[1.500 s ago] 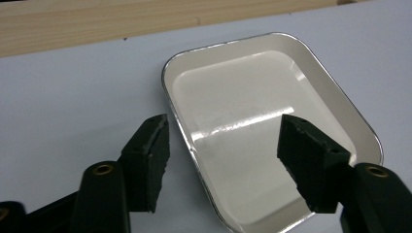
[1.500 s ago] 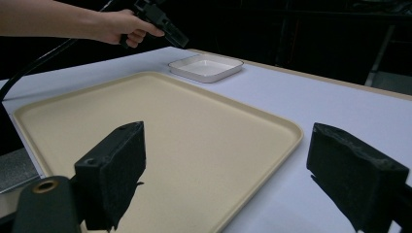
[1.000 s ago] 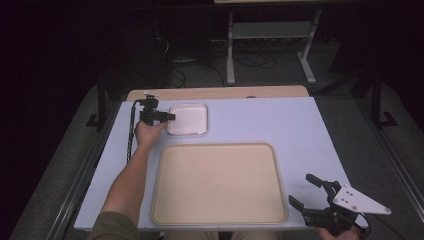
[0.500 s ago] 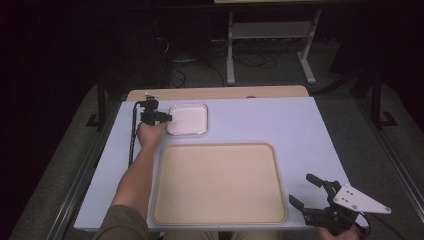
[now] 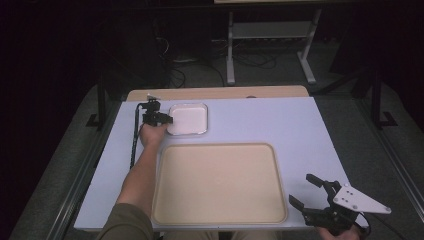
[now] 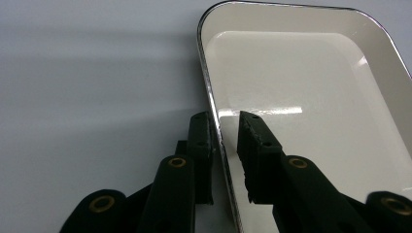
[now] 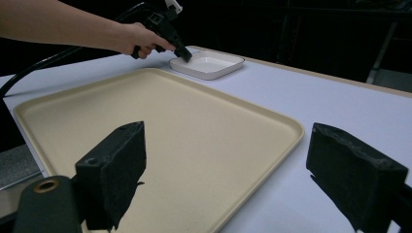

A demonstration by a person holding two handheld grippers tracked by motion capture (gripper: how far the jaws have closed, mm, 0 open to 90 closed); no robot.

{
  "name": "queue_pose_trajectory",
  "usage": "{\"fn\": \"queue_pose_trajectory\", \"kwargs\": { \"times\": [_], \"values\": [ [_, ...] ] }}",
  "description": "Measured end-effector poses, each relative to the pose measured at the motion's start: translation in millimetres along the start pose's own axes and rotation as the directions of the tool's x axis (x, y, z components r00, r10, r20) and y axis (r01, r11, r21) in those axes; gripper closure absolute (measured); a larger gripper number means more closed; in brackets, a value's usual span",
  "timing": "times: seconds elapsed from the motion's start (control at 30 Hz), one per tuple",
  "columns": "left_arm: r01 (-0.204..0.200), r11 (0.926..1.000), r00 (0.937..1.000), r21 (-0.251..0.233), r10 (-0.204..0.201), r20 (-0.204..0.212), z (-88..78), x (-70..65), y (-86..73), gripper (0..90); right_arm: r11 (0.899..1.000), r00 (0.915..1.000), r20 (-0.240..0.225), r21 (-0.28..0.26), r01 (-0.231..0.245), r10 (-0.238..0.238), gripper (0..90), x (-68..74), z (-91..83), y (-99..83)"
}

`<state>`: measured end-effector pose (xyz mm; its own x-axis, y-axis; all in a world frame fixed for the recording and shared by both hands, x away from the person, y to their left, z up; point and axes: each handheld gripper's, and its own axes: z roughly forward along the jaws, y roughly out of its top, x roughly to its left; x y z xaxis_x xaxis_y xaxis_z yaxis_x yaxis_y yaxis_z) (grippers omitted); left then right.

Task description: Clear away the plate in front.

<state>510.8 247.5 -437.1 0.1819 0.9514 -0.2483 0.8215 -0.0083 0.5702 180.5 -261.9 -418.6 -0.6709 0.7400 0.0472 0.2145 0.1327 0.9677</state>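
The white dish (image 5: 188, 119) sits at the far left of the table (image 5: 280, 125), just beyond the far left corner of the big beige tray (image 5: 220, 185) and apart from it. It is a shallow square dish with rounded corners and a thin dark line running along its rim. It is empty and glossy, with light glinting off its floor. I can read no brand, label or writing on it, nor on the tray or the table.

My left gripper (image 6: 224, 145) is at the dish's left edge. In the left gripper view its two black jaws straddle the rim, one outside over the table, one inside over the dish floor. The jaws have just been closing with the rim between them. The outer jaw lies against the rim; a narrow gap shows between the inner jaw and the rim, so I do not log a firm clamp. The dish rests flat on the table. In the high view the left hand (image 5: 150, 134) holds this gripper (image 5: 167, 120), its black cable trailing back along the forearm.

My right gripper (image 5: 307, 192) hovers at the near right corner of the table, just off the tray's corner. Its jaws stand wide apart with nothing between them, as the right gripper view (image 7: 226, 179) confirms. The grey plate on top carries small holes, no lettering.
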Motion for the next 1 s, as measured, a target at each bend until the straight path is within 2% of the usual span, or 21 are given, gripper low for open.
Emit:
{"fn": "queue_pose_trajectory", "kwargs": {
  "times": [0.07, 0.2, 0.33, 0.63, 0.83, 1.0],
  "values": [
    [-0.004, 1.0, 1.0, 0.003, 0.004, -0.002, -0.2, -0.2, -0.1, 78.5, 1.0, 1.0, 0.0, 0.001, 0.001, -0.001, 13.6, -0.2, 0.3, -0.1],
    [0.012, 0.9999, 0.9999, 0.001, -0.012, -0.008, -0.6, -0.1, 0.1, 82.9, 1.0, 1.0, -0.001, 0.001, 0.0, 0.0, 13.6, -0.1, 0.1, 0.0],
    [0.024, 0.9997, 0.9996, 0.001, -0.024, -0.012, -0.8, -0.7, 0.0, 83.7, 1.0, 1.0, -0.002, -0.001, -0.001, 0.001, 13.6, -0.1, -0.2, 0.1],
    [0.096, 0.9953, 0.9951, -0.008, -0.096, 0.024, -1.0, 4.0, -0.7, 86.7, 1.0, 1.0, -0.003, 0.0, -0.002, 0.002, 13.6, -0.3, -0.4, -0.1],
    [0.14, 0.9895, 0.9888, -0.036, -0.138, 0.057, -3.0, 4.9, 0.1, 88.6, 1.0, 1.0, -0.002, -0.002, -0.009, 0.009, 13.6, -1.2, -0.8, -0.4],
    [0.145, 0.9885, 0.9883, -0.042, -0.143, 0.053, -5.0, 3.9, 0.6, 88.6, 1.0, 1.0, -0.002, -0.003, -0.008, 0.008, 13.6, -0.6, -1.5, -0.3]
  ]
}}
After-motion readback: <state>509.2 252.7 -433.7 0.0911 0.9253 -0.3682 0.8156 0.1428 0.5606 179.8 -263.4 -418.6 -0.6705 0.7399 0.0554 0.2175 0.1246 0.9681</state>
